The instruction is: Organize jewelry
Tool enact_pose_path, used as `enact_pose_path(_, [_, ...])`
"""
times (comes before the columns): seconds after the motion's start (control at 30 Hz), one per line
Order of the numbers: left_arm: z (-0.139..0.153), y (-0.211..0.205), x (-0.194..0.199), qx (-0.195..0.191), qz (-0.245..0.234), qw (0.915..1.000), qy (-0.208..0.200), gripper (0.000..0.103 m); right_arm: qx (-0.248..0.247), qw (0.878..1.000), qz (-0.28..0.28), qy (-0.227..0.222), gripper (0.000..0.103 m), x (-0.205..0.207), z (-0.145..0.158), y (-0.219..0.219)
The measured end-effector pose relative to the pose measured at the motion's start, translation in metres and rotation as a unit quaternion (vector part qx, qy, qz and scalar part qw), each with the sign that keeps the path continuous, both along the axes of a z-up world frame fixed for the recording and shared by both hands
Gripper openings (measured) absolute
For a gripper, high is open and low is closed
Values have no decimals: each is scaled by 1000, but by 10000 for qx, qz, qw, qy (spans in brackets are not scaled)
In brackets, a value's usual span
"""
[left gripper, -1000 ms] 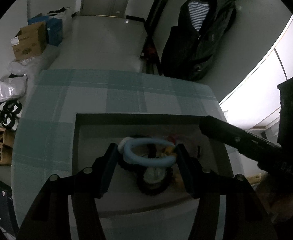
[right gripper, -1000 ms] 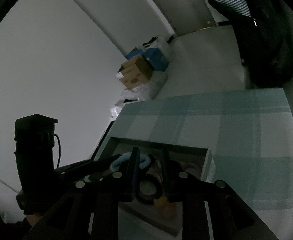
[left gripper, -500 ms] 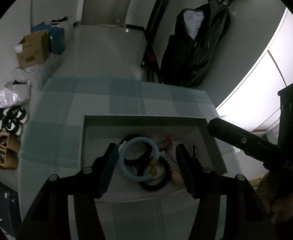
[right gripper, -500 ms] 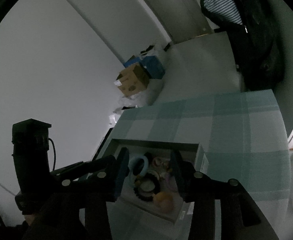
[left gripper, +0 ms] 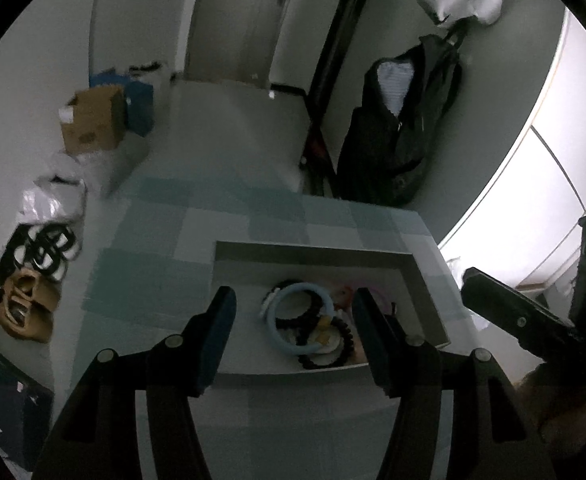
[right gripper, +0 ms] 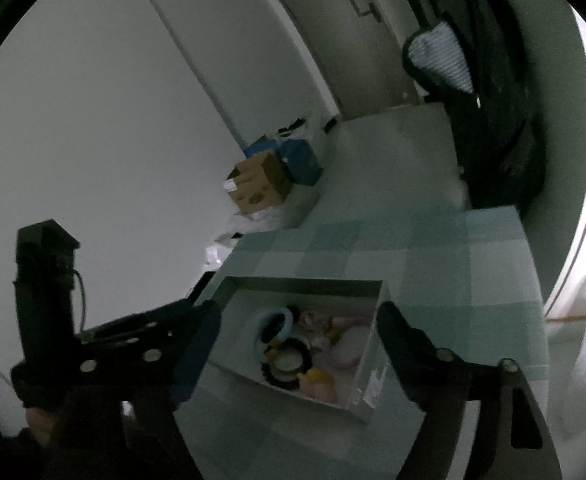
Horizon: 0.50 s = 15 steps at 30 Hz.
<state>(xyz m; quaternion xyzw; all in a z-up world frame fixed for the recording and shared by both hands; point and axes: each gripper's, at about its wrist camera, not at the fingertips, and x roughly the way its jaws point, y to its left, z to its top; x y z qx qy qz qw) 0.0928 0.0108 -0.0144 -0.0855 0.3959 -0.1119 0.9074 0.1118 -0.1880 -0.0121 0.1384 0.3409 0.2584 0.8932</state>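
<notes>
A: Jaws?

B: Left gripper point(left gripper: 293, 308) stands parted with nothing between its fingers. Right gripper point(right gripper: 299, 326) has just been opening; its jaws are spread wide and empty.

A: The jewelry?

B: All inside the shallow tray point(left gripper: 313, 249) on the checked tablecloth point(left gripper: 165, 280). A pale blue ring point(left gripper: 299, 322) lies across a black beaded bracelet point(left gripper: 335, 354); pink pieces point(right gripper: 343, 340) sit toward the tray's right side. No finger touches any of it.

A: Surroundings?

B: Cardboard box point(left gripper: 93, 126) on the floor, dark jacket point(left gripper: 397, 136) hanging against the wall.
</notes>
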Motion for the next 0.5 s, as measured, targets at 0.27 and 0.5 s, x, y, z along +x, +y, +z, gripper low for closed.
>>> enact_pose_path(0.27, [4, 2, -20, 468, 324, 9982, -188, 56, -163, 9992, -260, -260, 98, -21, 4, -2])
enact_pose_path(0.5, [18, 4, -41, 603, 557, 9953, -511, 75, -361, 9978, -330, -443, 103, -49, 10, -2])
